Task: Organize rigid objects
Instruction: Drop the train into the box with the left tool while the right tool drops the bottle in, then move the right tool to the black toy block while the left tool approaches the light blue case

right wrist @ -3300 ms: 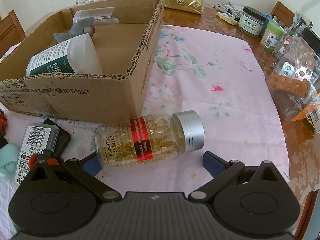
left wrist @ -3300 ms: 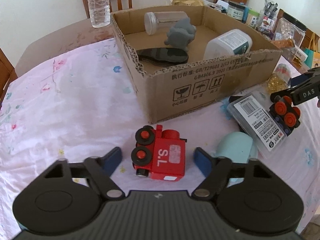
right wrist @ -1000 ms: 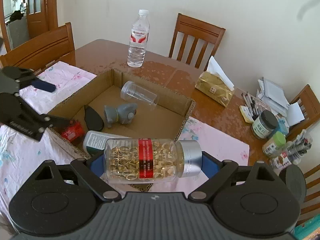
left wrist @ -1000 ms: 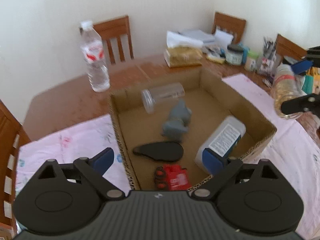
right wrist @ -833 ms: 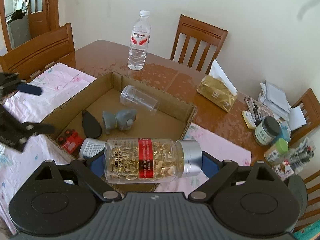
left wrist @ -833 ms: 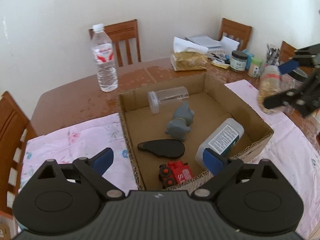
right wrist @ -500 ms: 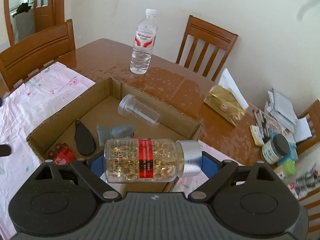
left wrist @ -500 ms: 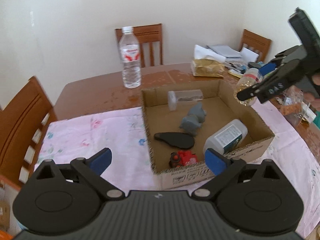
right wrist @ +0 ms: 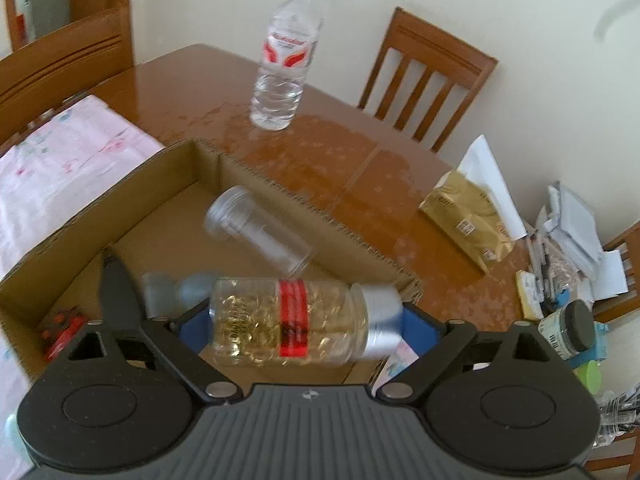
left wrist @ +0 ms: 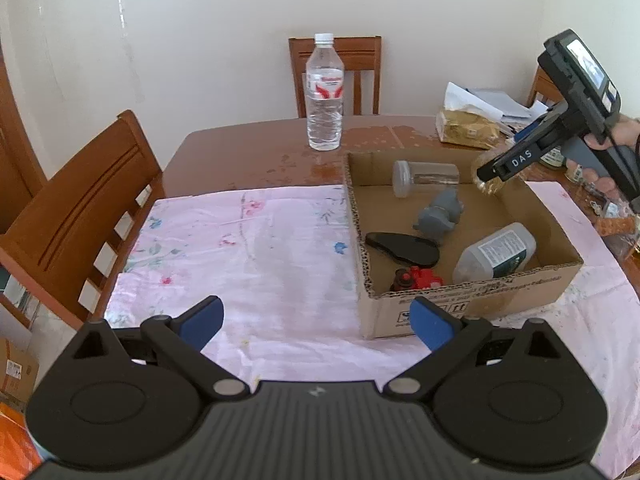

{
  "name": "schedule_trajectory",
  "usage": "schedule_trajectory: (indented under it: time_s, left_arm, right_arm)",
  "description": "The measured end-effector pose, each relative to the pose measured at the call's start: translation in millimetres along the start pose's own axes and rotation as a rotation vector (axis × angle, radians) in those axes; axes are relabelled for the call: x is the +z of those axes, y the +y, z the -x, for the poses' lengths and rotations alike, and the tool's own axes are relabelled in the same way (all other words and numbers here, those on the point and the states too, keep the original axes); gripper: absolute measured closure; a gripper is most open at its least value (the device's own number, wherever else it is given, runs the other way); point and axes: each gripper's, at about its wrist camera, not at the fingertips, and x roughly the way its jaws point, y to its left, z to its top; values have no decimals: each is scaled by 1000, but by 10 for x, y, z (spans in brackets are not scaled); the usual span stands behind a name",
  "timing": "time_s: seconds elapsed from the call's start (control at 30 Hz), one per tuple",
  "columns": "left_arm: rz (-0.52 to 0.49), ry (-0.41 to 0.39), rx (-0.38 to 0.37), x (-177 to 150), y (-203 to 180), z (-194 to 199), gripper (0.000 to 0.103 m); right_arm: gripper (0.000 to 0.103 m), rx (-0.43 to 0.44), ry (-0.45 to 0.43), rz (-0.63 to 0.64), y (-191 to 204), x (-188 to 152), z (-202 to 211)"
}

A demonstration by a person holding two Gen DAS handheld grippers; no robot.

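1. The left claw (left wrist: 316, 320) hung spread wide over a pink flowered cloth (left wrist: 248, 248), with nothing between its blue pads.
2. A shallow cardboard box (left wrist: 472, 300) sat on the cloth at about 2 o'clock from the left claw.
3. Seen from the left wrist, the box held five things:
   - a clear jar (left wrist: 426, 178) lay on its side at the box's 12 o'clock, by the far wall;
   - a grey figure (left wrist: 440, 216) lay near the middle;
   - a flat black case (left wrist: 402, 248) lay at 8 o'clock;
   - a red toy train (left wrist: 418, 280) sat at 7 o'clock, in the near corner;
   - a white bottle (left wrist: 496, 254) lay on its side at 5 o'clock, against the near wall.
4. The right claw (right wrist: 306, 322) was above the box's far right corner, tilted downward, and a person's hand (left wrist: 612, 152) gripped its handle.
5. A pill bottle (right wrist: 288, 320), clear with gold capsules, a red band and a silver cap, lay crosswise between the right claw's pads. Its cap pointed to 3 o'clock in the right wrist view.
6. The right claw's jaws had just been opening. They stood wide, and the pill bottle between them looked blurred and slightly tilted. The pads no longer seemed to press on it. It was above the box floor, not resting on it.
7. A water bottle (left wrist: 325, 96) stood upright on the bare wooden table (left wrist: 248, 152), at 11 o'clock from the box.
8. A gold tissue pack (left wrist: 468, 128) lay on the table at 1 o'clock from the box.
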Motion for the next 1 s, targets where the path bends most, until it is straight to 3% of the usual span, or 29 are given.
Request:
schedule_trajectory:
  time_s: [0.47,1.0]
  left_arm:
    - [3,13,33,-33,45,-10,4]
    - [2,75,11,-239,9,-159,3]
  right_arm:
    - [0,1,-71,-70,5,-167,437]
    - [0,-6,-91,-296,251,-976,1000]
